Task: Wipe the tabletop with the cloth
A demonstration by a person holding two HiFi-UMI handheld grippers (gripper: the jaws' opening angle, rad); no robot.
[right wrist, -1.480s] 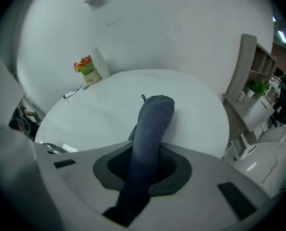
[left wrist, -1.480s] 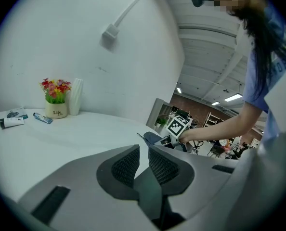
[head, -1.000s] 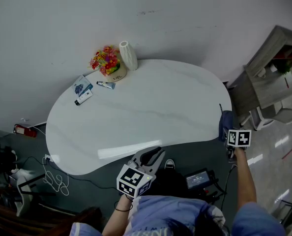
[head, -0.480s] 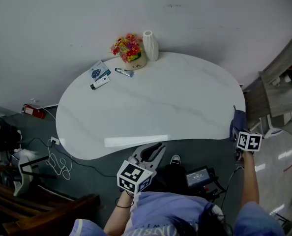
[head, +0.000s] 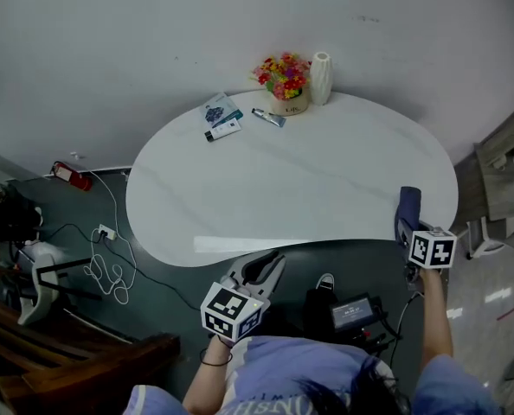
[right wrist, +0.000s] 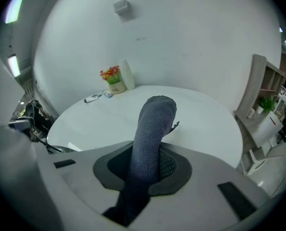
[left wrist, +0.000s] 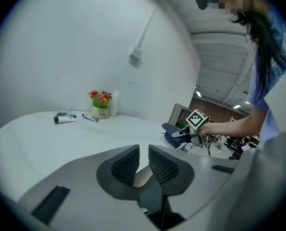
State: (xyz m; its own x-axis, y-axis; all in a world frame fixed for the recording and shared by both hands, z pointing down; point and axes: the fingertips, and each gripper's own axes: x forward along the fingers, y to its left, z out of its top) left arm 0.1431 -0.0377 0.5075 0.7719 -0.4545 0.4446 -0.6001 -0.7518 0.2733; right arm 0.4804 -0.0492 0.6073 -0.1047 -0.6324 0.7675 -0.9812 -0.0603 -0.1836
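The white kidney-shaped table (head: 309, 188) fills the middle of the head view. My right gripper (head: 410, 234) is at the table's right edge, shut on a dark blue cloth (head: 407, 207) whose free end reaches onto the tabletop. In the right gripper view the cloth (right wrist: 155, 119) stands up between the jaws of the right gripper (right wrist: 148, 163), over the table (right wrist: 99, 124). My left gripper (head: 264, 267) hovers just off the table's front edge. In the left gripper view its jaws (left wrist: 143, 153) are nearly together with nothing between them.
At the table's far edge stand a pot of flowers (head: 283, 80) and a white vase (head: 321, 78), with a tube (head: 268, 118) and small packets (head: 221, 115) beside them. A shelf unit (head: 508, 180) is to the right. Cables (head: 106, 266) and a dark device (head: 354, 311) lie on the floor.
The head view has swung, so the table sits further right. The right gripper has brought the cloth from beside the table's right edge up onto it. The left gripper has hardly moved.
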